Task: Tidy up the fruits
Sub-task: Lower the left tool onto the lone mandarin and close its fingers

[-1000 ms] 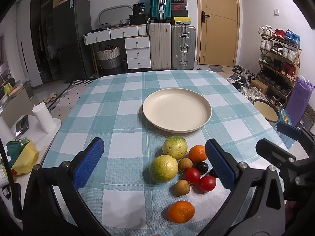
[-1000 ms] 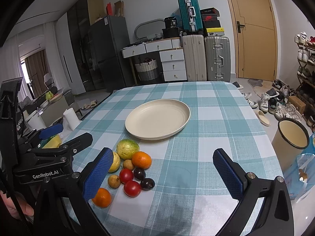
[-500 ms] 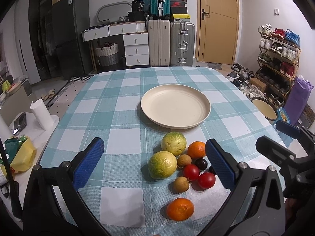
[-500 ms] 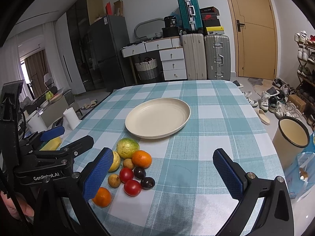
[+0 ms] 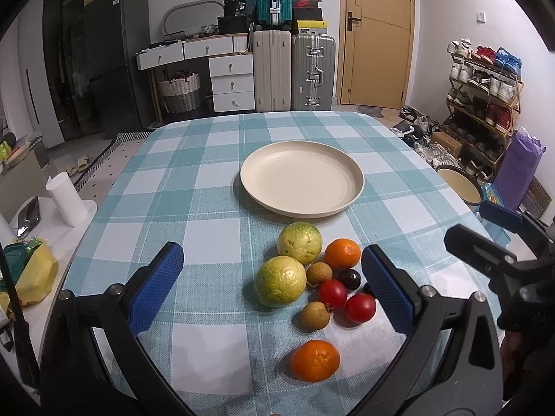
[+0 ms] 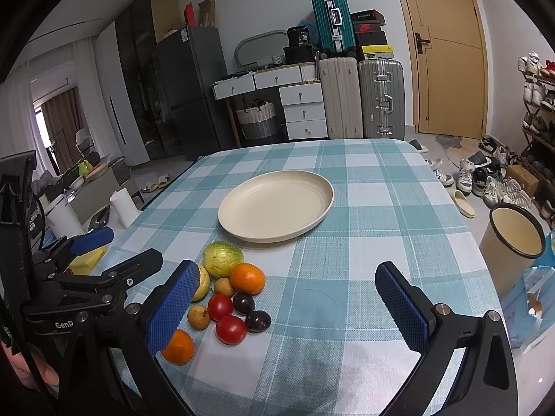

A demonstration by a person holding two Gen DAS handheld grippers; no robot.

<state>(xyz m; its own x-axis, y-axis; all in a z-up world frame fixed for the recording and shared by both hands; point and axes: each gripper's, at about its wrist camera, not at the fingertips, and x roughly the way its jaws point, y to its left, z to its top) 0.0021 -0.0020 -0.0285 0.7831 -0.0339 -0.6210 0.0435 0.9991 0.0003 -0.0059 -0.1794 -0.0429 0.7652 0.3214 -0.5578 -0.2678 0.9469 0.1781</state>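
- Two hand-held grippers: left hand-held gripper and right hand-held gripper, both spread wide, holding nothing.
- Fruits cluster near the desk's front edge, beside the bare plate.

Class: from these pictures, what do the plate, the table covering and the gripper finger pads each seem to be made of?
Plate: probably matte plastic or a fibre composite; cream, dull, with faint concentric rings.
Table covering: woven cloth, with visible weave in the teal check.
Pads of the left hand-held gripper: likely rubber or soft plastic; blue, finely dimpled, non-glossy.
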